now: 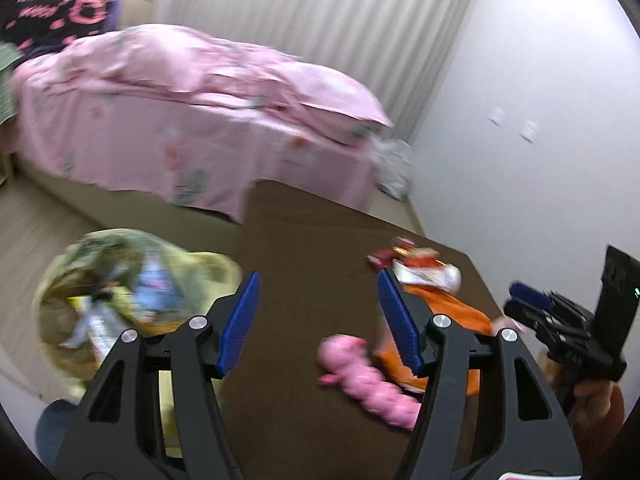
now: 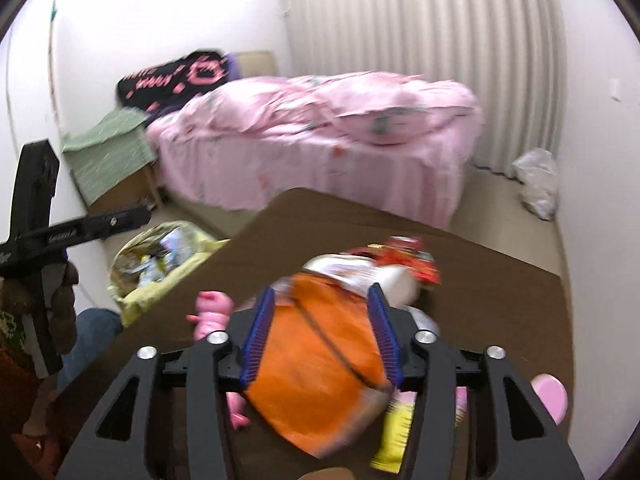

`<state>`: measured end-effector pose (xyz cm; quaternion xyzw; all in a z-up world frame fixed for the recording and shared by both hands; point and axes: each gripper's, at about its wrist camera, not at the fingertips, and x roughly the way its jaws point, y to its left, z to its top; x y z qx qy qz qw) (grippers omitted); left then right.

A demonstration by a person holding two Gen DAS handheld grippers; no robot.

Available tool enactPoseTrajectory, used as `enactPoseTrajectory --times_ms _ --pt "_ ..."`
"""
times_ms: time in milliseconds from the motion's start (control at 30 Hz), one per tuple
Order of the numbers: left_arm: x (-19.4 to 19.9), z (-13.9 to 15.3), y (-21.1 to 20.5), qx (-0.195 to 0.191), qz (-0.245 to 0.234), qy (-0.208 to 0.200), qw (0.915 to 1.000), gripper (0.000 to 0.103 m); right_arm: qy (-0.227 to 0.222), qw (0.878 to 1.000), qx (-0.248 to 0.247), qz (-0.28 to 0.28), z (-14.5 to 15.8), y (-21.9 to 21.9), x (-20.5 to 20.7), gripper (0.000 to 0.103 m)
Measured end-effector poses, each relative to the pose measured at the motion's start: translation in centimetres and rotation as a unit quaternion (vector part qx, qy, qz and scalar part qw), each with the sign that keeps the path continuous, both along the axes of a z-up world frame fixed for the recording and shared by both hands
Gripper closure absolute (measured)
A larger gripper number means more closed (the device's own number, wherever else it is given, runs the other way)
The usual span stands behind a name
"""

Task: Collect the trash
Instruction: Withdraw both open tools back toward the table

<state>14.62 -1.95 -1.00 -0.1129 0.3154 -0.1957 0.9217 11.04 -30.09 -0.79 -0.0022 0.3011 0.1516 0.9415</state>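
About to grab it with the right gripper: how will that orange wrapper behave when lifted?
The orange wrapper looks thin and creased, so probably floppy and light. It may drag the yellow packet beside it. The right gripper straddles it, open.

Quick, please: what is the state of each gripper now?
Left gripper: open, empty.
Right gripper: open around the orange bag, not closed.

A pink-covered bed (image 1: 192, 112) stands beyond the brown table (image 1: 312, 280); a blurry pink toy (image 1: 368, 384), perhaps plush, lies on it.
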Motion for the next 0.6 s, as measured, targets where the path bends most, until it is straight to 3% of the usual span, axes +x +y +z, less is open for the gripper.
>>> enactPoseTrajectory --times_ms 100,300,500,600 --pt "-0.1 -0.6 -3.5 0.009 -0.034 0.005 0.9994 0.045 0.001 1.000 -0.002 -0.015 -1.0 -2.4 -0.9 0.047" --pt "1.3 -1.9 -9.0 0.064 -0.082 0.013 0.9945 0.045 0.006 0.999 -0.028 -0.035 -3.3 -4.6 -2.0 0.047" --pt "5.5 -0.9 -13.9 0.093 -0.164 -0.025 0.9818 0.045 -0.007 0.997 -0.020 -0.080 -4.5 -6.1 -2.1 0.047" --pt "7.5 -1.0 -14.2 0.079 -0.127 -0.011 0.9886 0.045 -0.006 0.998 0.008 -0.068 -3.8 -6.1 -0.8 0.047"
